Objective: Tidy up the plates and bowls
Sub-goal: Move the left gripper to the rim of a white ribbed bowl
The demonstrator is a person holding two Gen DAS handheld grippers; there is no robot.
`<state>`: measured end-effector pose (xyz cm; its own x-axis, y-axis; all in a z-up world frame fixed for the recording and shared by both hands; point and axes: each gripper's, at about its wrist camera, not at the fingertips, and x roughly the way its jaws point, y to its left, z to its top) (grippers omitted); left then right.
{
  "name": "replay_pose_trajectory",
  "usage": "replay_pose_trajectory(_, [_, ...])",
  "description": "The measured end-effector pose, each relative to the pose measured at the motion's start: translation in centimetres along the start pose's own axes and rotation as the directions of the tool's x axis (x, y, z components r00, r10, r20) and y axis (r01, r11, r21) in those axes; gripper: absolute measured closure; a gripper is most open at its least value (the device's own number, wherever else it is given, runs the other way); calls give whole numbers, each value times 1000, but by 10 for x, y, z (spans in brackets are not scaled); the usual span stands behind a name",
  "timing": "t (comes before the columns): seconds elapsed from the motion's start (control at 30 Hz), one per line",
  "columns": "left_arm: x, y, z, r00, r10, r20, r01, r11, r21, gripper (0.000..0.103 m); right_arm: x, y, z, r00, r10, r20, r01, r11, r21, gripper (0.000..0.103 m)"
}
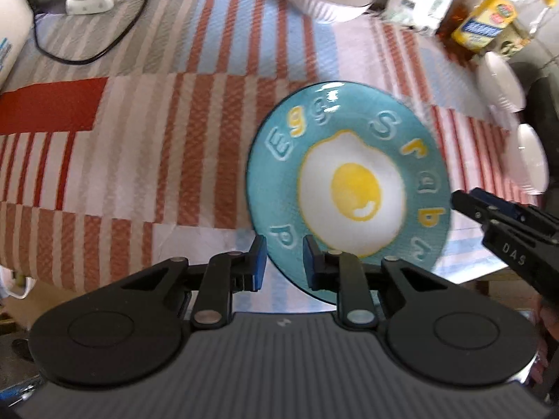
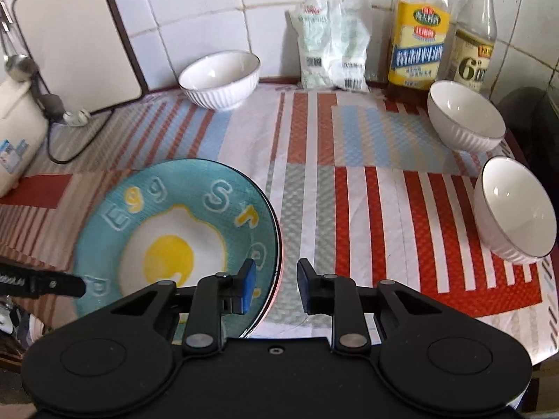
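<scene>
Logged a striped cloth-covered surface [image 2: 349, 174] stretching ahead of both tools. Noted a white board [image 2: 77, 35] leaning on the tiled wall far ahead-left of the right hand-held gripper [image 2: 276, 279], with a white appliance [image 2: 14, 139] further left.

Found the teal egg plate [image 1: 353, 188] directly under and ahead of the left hand-held gripper [image 1: 283, 262], near edge reaching past the cloth's front border. Judged it tipped up slightly, probably for carrying. Recorded left jaws narrow, one pad outside the near rim and one on the plate's face; read as clamped on the rim. Recorded right jaws also narrow and straddling the opposite rim, inner pad over the plate, outer pad standing just clear of the edge, so not yet pinching. Took the two-sided hold as a way to keep a wide, shallow dish level.

Counted three white ribbed bowls: one [image 2: 220, 80] far ahead near the wall, two [image 2: 464, 118] [image 2: 517, 209] well to the right of the right tool, the nearer one tilted toward the camera. Presumed these await gathering.

Marked two bottles [image 2: 417, 35] [image 2: 475, 38] and a crumpled bag [image 2: 332, 45] along the wall, close behind the right-hand bowls; likely to crowd any reach there. Spotted a black cable [image 2: 70, 146] looping ahead-left of the plate, a possible snag for a leftward move.
</scene>
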<state>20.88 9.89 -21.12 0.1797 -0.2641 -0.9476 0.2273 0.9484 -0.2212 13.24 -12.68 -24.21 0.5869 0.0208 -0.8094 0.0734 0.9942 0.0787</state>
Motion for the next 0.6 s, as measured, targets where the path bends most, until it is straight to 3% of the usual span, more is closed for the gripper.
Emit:
replay_pose_trajectory(0.47, [-56, -65, 5, 995, -2, 102, -7, 996, 91, 81, -69, -47, 28, 985, 159, 61, -156, 987, -38, 71])
replay_pose_trajectory(0.6, [-71, -96, -3, 992, -38, 123, 20, 989, 148, 79, -100, -66, 28, 979, 179, 95, -169, 980, -102, 64])
